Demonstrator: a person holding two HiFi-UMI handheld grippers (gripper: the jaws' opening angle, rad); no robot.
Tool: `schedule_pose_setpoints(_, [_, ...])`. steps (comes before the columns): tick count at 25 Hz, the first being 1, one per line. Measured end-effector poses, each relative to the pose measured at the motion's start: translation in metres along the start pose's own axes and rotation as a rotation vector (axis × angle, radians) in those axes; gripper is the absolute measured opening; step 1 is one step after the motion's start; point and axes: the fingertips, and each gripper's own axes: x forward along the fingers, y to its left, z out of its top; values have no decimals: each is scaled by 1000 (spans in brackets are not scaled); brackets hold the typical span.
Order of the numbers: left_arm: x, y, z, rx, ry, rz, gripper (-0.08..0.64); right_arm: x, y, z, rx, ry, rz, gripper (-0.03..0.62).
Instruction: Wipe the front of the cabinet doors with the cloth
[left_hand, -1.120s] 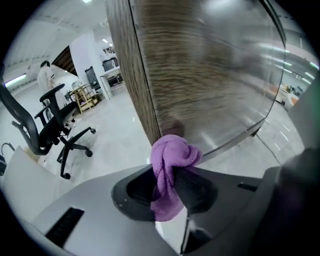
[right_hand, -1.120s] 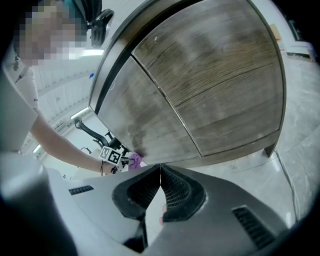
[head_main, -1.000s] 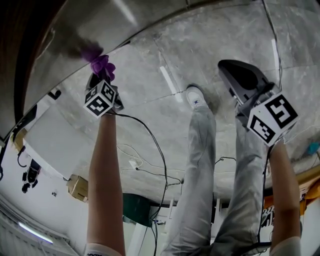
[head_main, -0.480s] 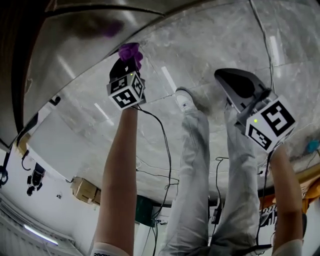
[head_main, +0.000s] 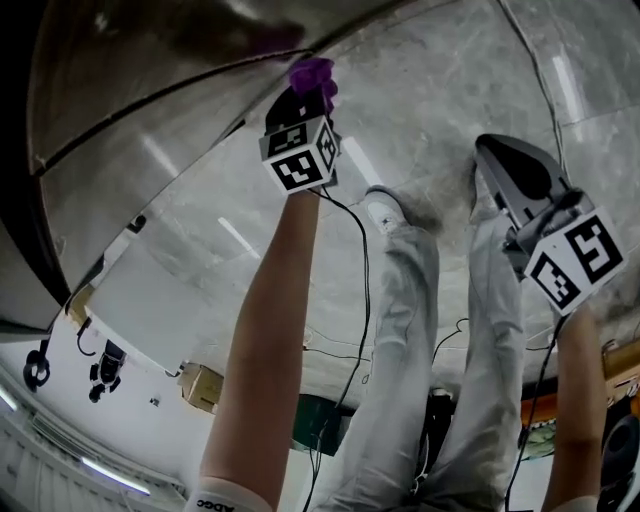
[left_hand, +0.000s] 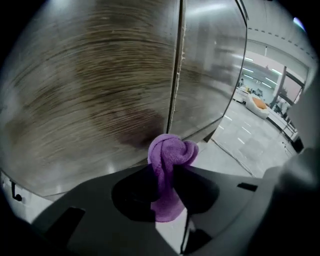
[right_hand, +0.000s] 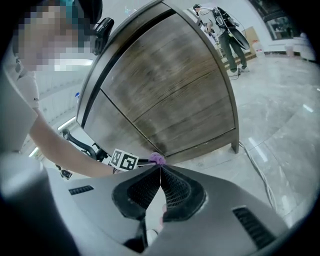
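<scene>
- Head view: left gripper, black, two-jaw, with a marker cube, is held at arm's length. It points at the lower edge of the brown wood-grain cabinet doors.
- Head view: a purple terry cloth, bunched, stands out past the jaw tips, at or just off that lower edge.
- Head view: right gripper, of the same make, hangs over the grey marble floor, well apart from the doors.
- Left gripper view: jaws are clamped hard on the cloth, with a knot of it proud of the tips and a tail hanging behind.
- Left gripper view: the knot sits before the foot of the vertical seam between the two doors. Contact with the wood cannot be confirmed.
- Right gripper view: jaw tips meet with nothing between them, so it is closed and idle. The whole cabinet front lies ahead.
- Handling note (judgement): press the knot flat to the door. Sweep with the grain in overlapping passes, from the lower edge up to the upper corners. Cover both sides of the seam, and keep the hard jaw tips off the veneer.
</scene>
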Motion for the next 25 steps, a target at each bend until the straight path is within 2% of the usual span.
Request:
schedule_pose_setpoints(4, [7, 5, 11, 40, -9, -27, 106, 1, -5, -5, 35, -37, -39, 28])
schedule_pose_setpoints(8, [0, 24, -3, 62, 11, -40, 106, 10, 7, -13, 78, -64, -41, 28])
schedule_pose_setpoints(16, [-32, 112, -50, 59, 61, 34, 106, 44, 52, -24, 36, -45, 1, 28])
schedule_pose_setpoints(25, [-88, 227, -110, -1, 128, 187, 106, 71, 91, -40, -39, 26, 34, 28])
